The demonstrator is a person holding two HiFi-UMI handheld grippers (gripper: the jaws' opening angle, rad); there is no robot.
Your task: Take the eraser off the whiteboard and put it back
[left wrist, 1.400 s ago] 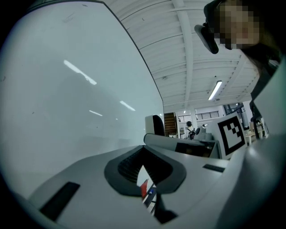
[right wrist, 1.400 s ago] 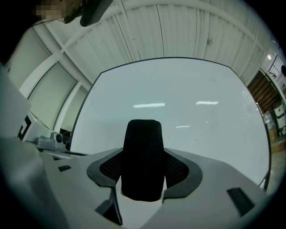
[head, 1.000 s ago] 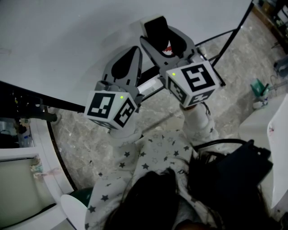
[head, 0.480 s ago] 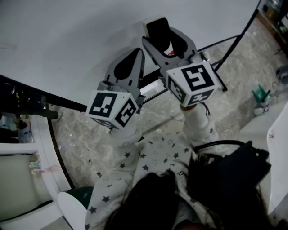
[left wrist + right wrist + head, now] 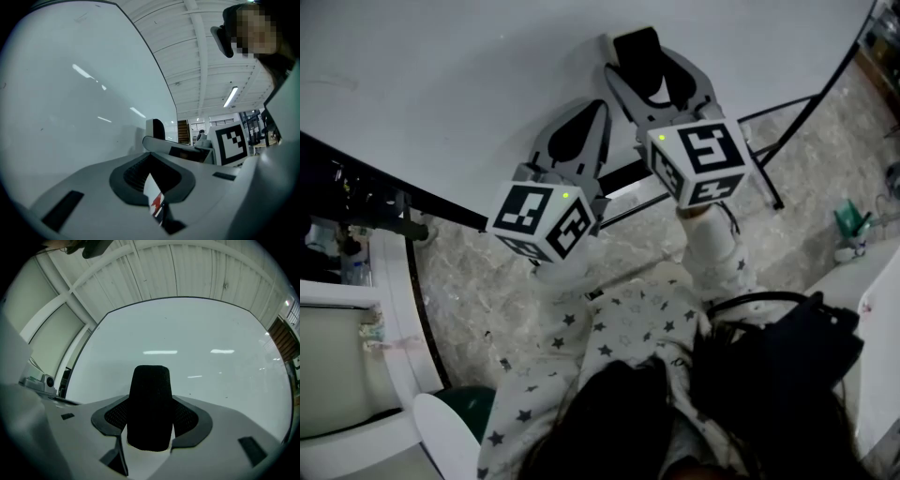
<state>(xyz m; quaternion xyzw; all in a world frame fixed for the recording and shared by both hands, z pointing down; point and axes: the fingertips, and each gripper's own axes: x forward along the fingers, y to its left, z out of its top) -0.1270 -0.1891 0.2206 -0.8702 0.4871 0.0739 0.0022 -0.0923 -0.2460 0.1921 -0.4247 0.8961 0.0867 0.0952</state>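
The right claw (image 5: 643,54) is grasping the black, round-topped, finely textured eraser (image 5: 150,408) between its grey jaws, holding it upright close in front of the large white whiteboard (image 5: 441,84); whether the eraser is touching the board I cannot tell. The left claw (image 5: 594,111) is hovering just beside it, clenched on nothing, also pointing toward the board.
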